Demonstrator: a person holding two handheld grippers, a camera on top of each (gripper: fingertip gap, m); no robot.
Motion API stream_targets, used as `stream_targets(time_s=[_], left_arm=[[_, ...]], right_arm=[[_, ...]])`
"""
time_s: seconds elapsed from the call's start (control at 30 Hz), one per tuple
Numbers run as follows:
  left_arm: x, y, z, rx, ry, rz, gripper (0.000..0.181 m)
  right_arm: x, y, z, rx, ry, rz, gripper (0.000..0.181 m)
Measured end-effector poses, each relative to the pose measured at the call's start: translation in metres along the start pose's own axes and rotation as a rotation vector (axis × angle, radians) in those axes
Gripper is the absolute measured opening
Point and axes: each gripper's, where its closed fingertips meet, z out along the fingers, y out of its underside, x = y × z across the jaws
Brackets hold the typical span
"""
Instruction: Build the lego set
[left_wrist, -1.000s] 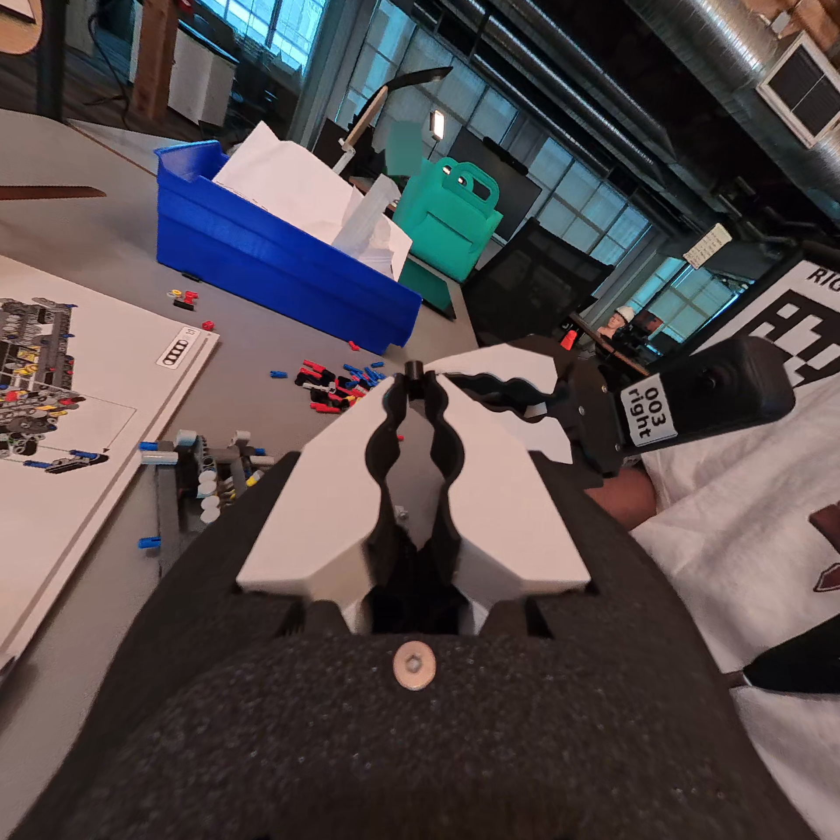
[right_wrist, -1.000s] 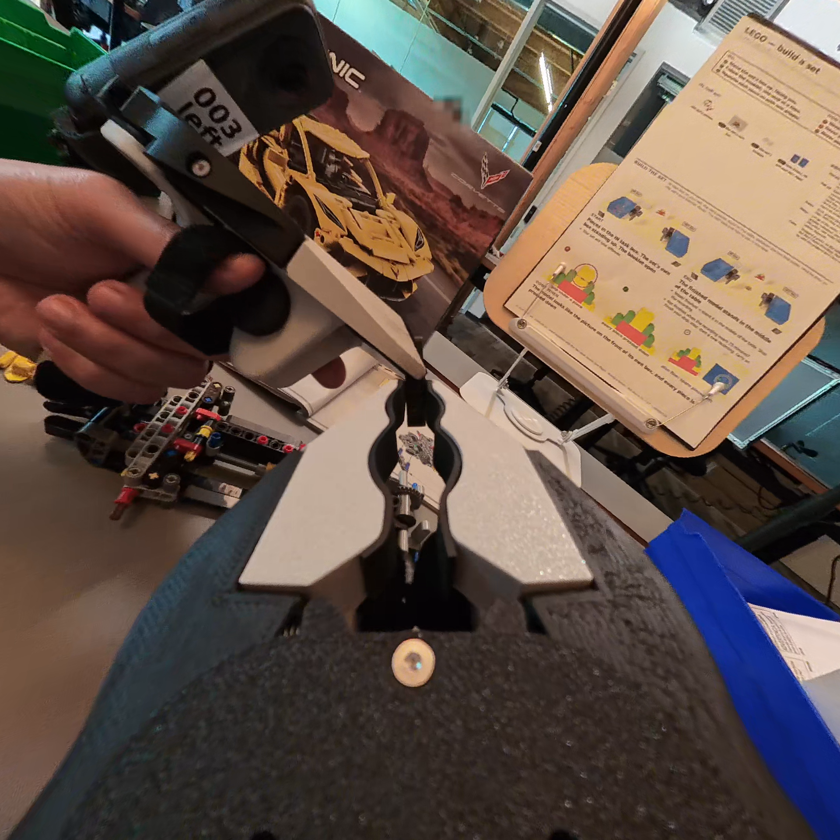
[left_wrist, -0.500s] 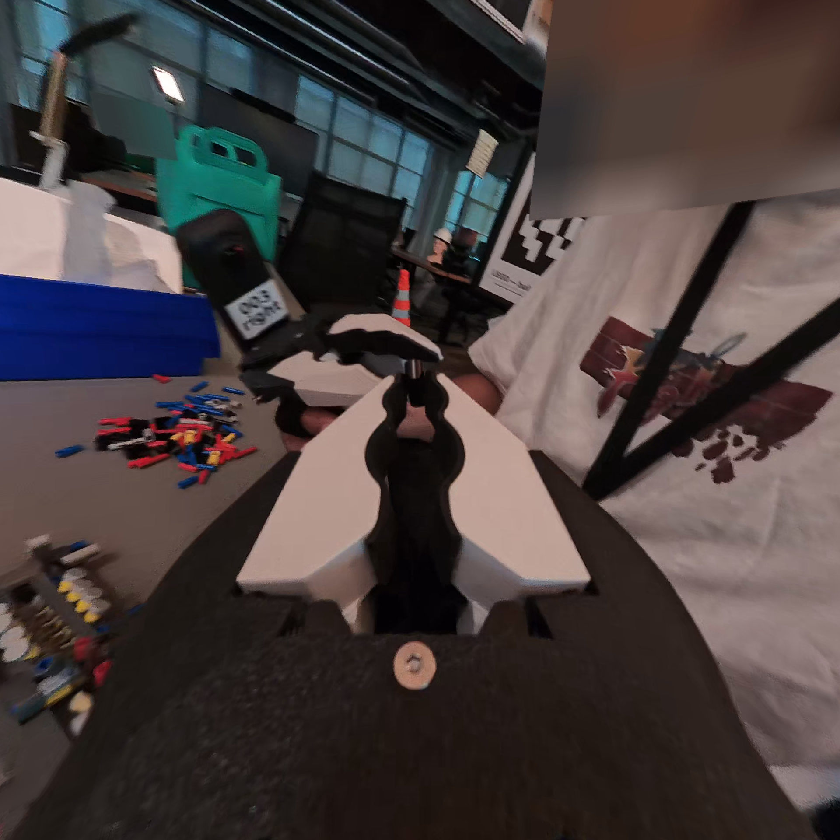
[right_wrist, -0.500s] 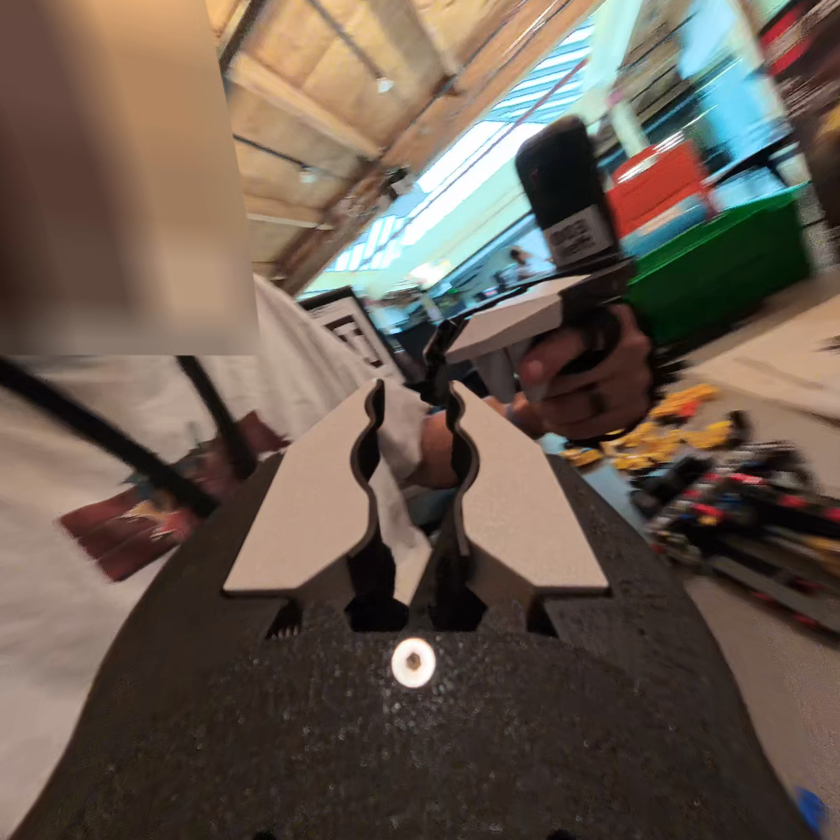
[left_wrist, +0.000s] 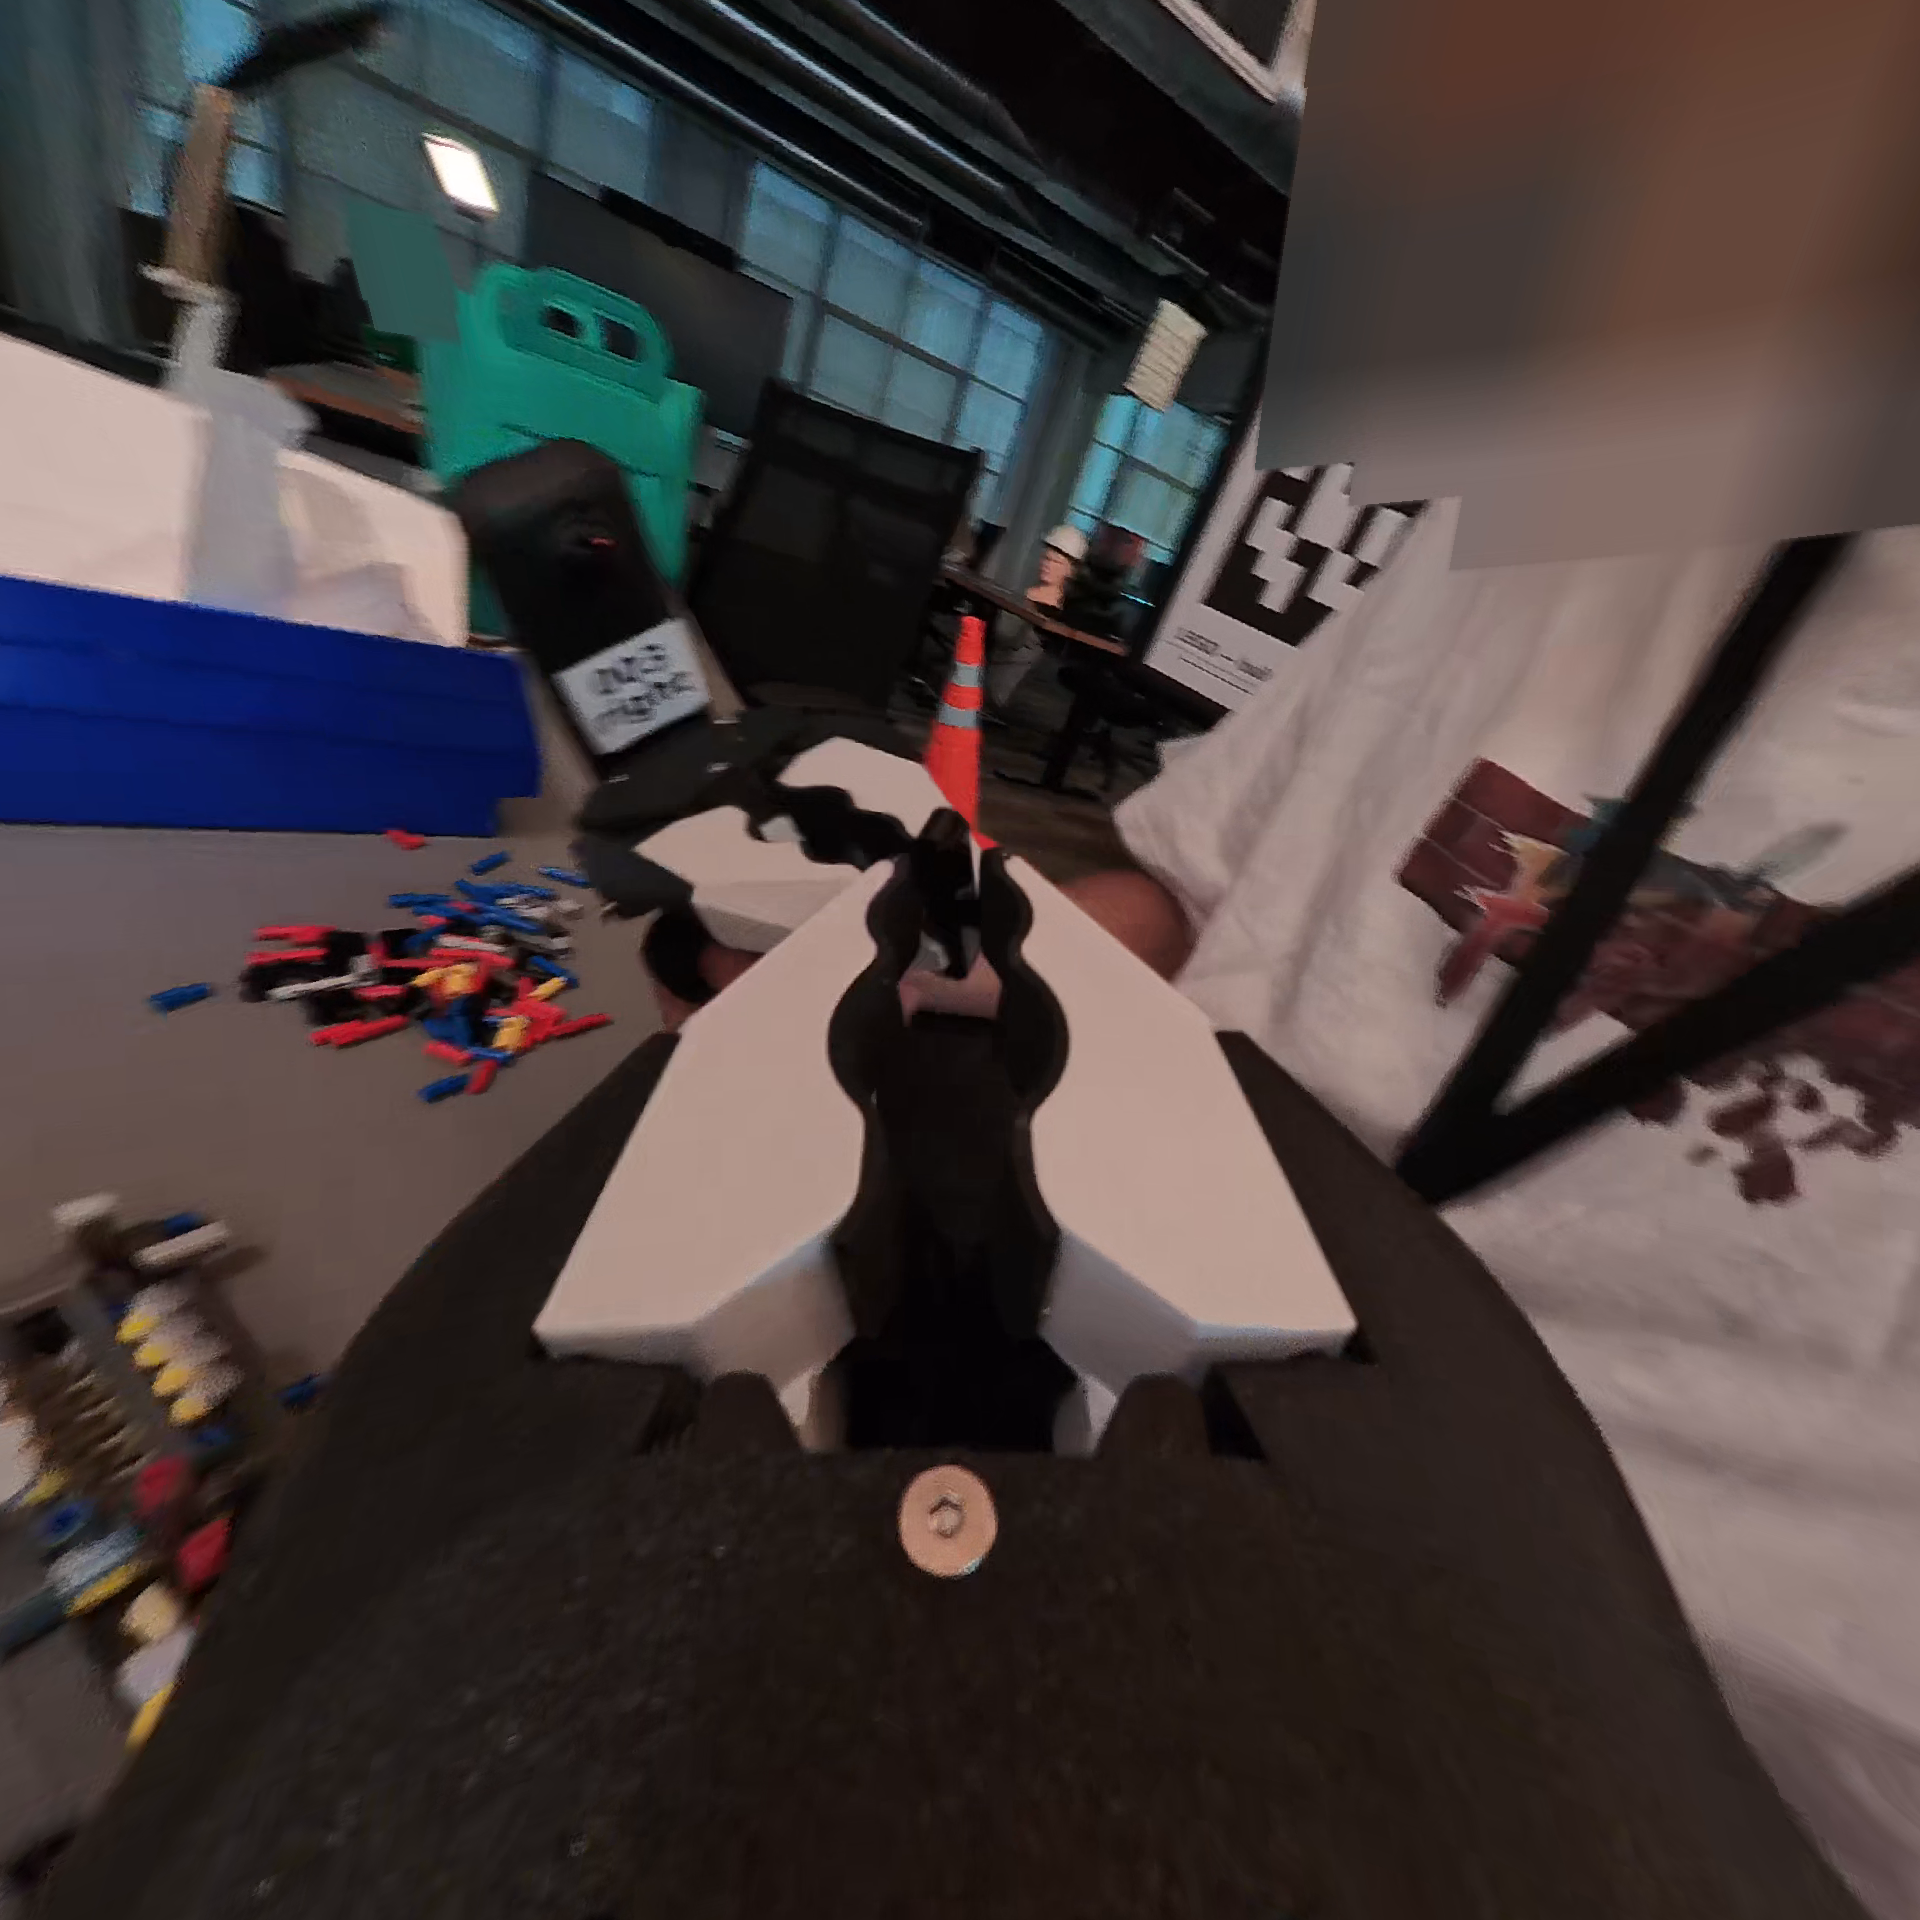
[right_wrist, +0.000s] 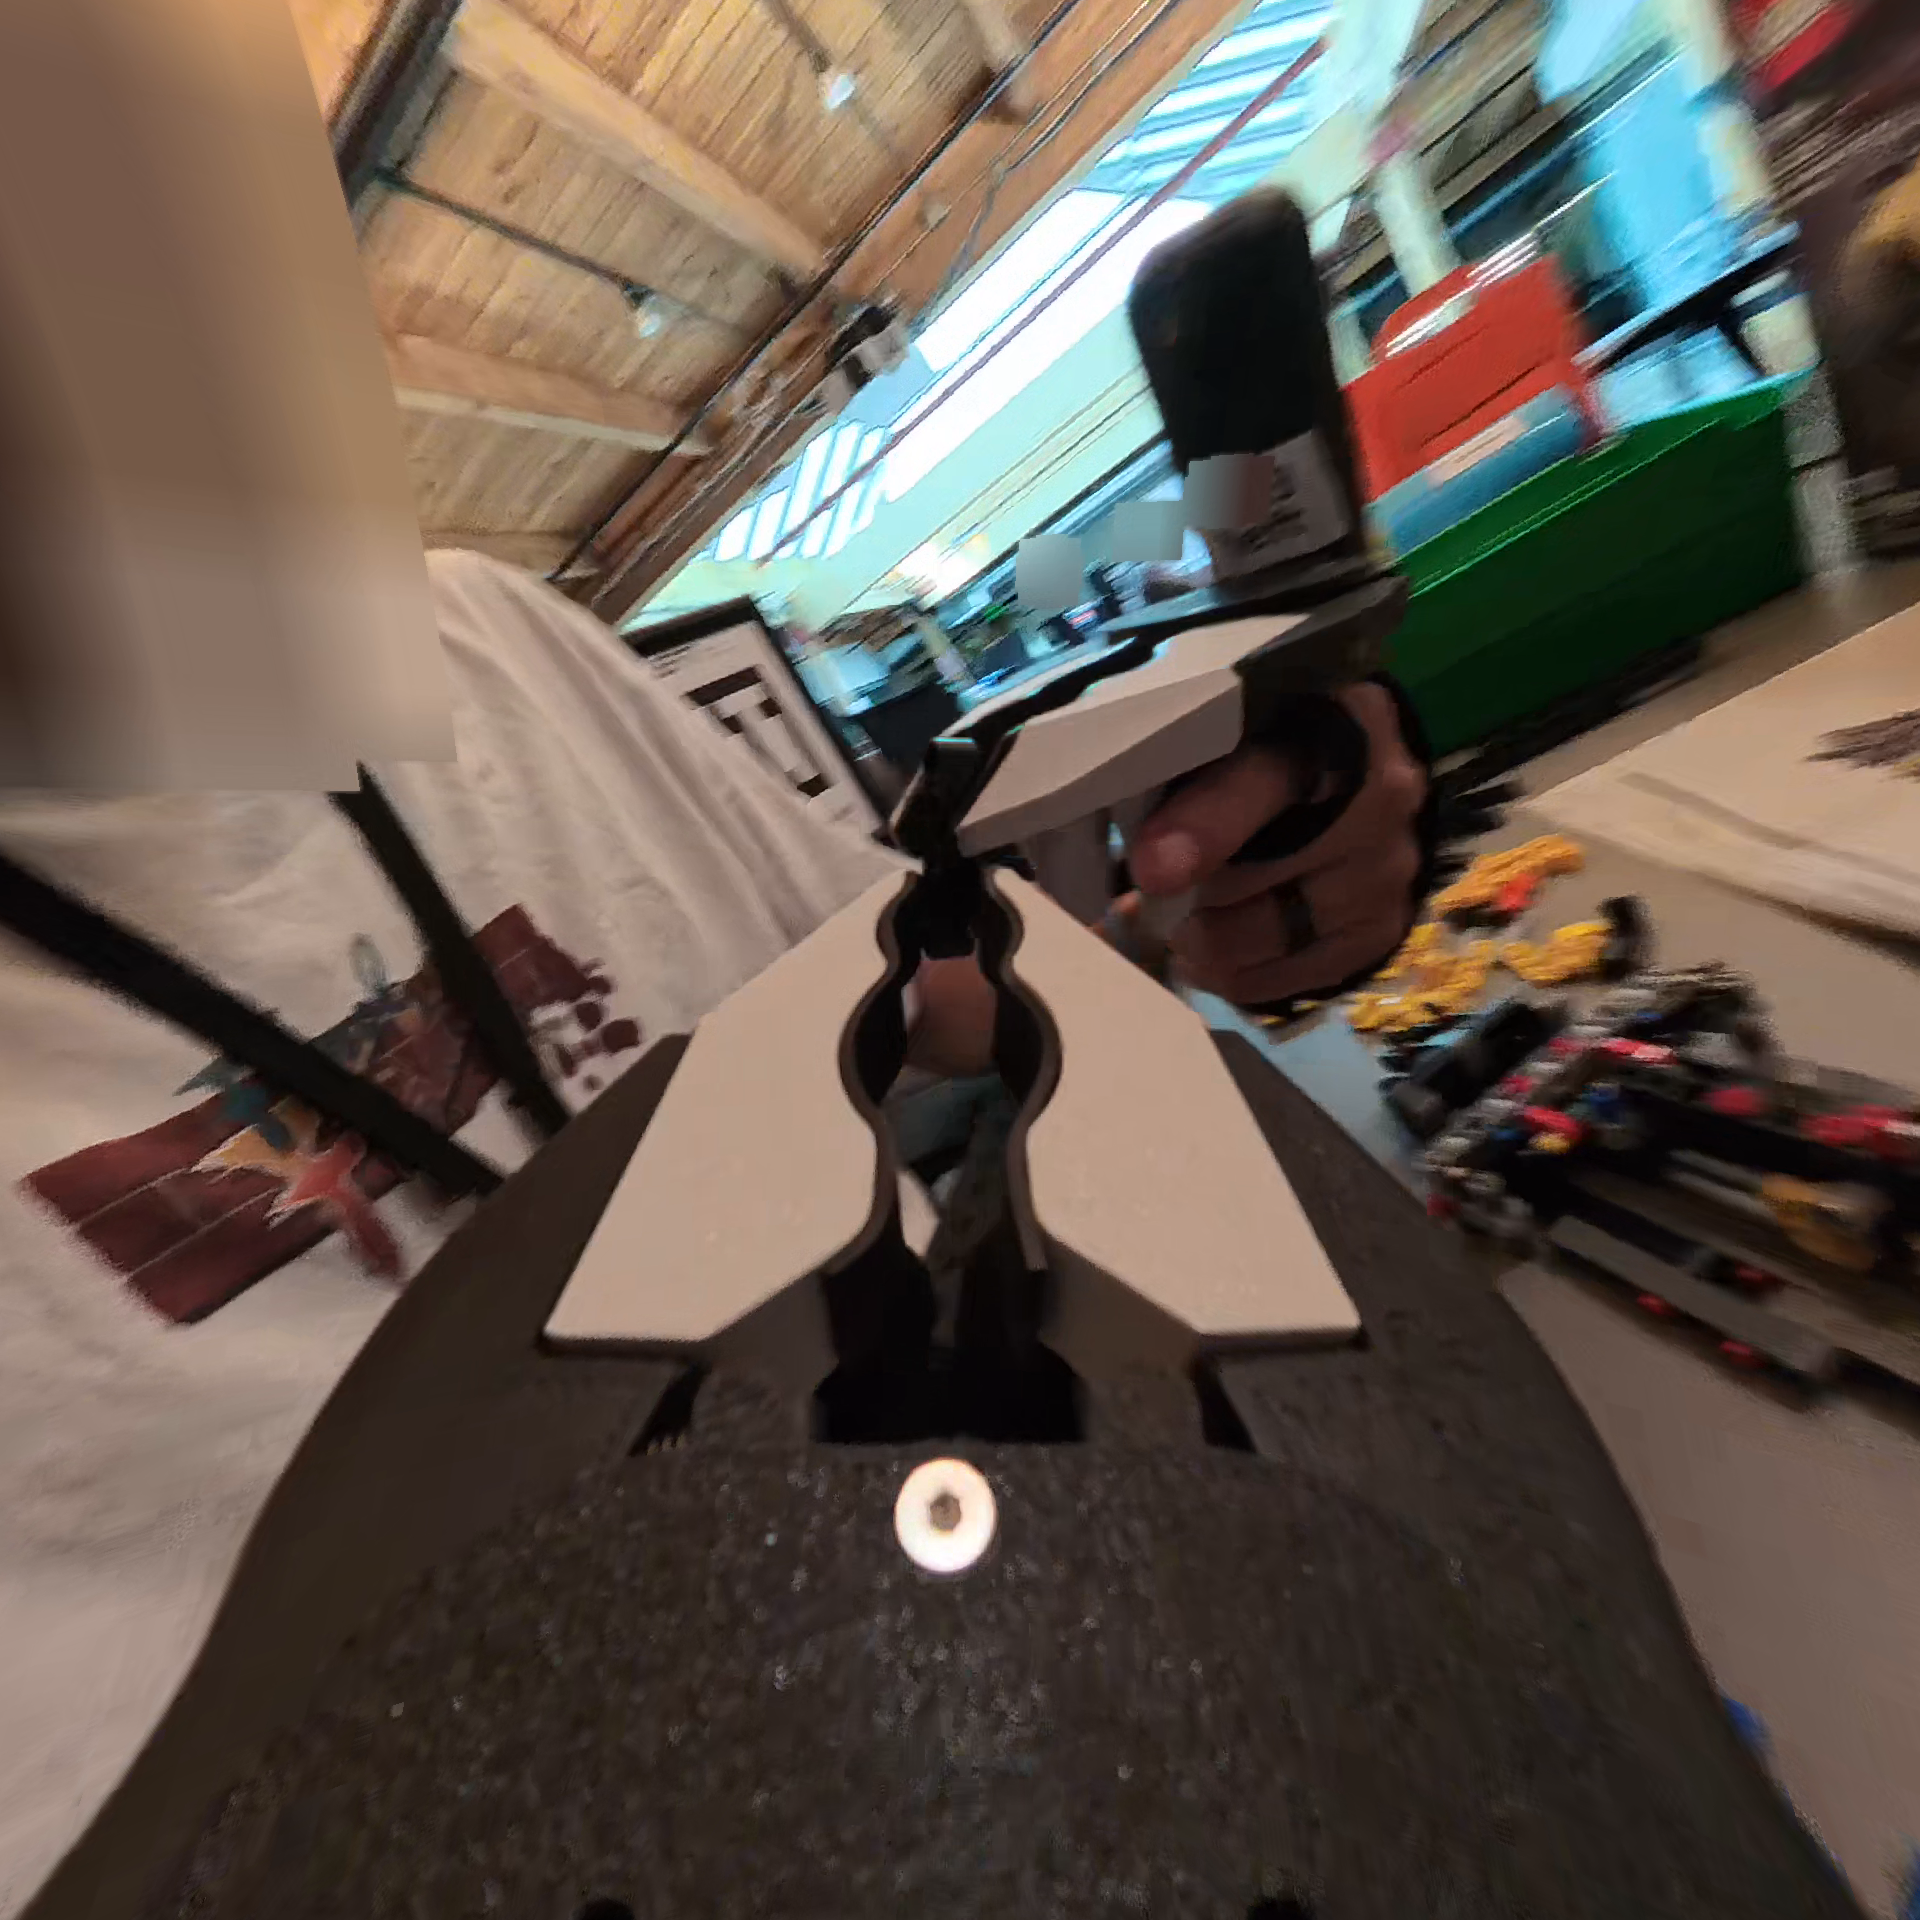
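My left gripper (left_wrist: 948, 883) is shut on a small black lego piece (left_wrist: 943, 857), held in the air in front of a person's white shirt. My right gripper (right_wrist: 948, 899) has its fingers closed in on the same black piece (right_wrist: 940, 831), tip to tip with the left one. The right gripper shows in the left wrist view (left_wrist: 790, 831), coming in from the left. The left gripper shows in the right wrist view (right_wrist: 1091, 727), held by a hand. The views are blurred, so the piece's shape is unclear.
A pile of small red, blue and black pieces (left_wrist: 416, 977) lies on the grey table. A partly built model shows at the left edge (left_wrist: 114, 1403) and in the right wrist view (right_wrist: 1662, 1122), with yellow pieces (right_wrist: 1475, 935) behind. A blue bin (left_wrist: 239, 717) stands at the back. My left and right fingertips are right by each other.
Both grippers swung up from the table toward the person's chest. The right gripper stood open half a second ago and has now closed onto the black piece held by the left.
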Motion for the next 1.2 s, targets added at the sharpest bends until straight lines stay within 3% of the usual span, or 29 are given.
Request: stream_targets(time_s=[0.13,0.3,0.47,0.73,1.0,1.1,1.2], left_arm=[[-0.051,-0.004,-0.006,0.034,-0.243,-0.105,0.026],[-0.082,-0.002,-0.004,0.080,-0.406,-0.142,0.011],[-0.089,-0.001,-0.004,0.119,-0.420,-0.205,0.006],[-0.081,-0.011,-0.002,0.209,-0.328,-0.265,0.006],[-0.085,-0.009,-0.003,0.191,-0.374,-0.202,0.006],[-0.097,-0.005,-0.013,0.104,-0.537,-0.049,0.006],[-0.108,0.005,-0.020,-0.034,-0.695,0.137,0.006]], right_arm=[[0.051,-0.019,-0.025,0.094,0.372,-0.092,0.007],[0.069,-0.027,-0.041,0.121,0.576,-0.191,0.008],[0.074,-0.024,-0.041,0.104,0.606,-0.194,0.008],[0.063,-0.034,-0.038,0.216,0.477,-0.084,0.007],[0.066,-0.036,-0.040,0.228,0.510,-0.112,0.007],[0.071,-0.033,-0.043,0.221,0.513,-0.111,0.026],[0.074,-0.034,-0.044,0.272,0.436,0.029,0.050]])
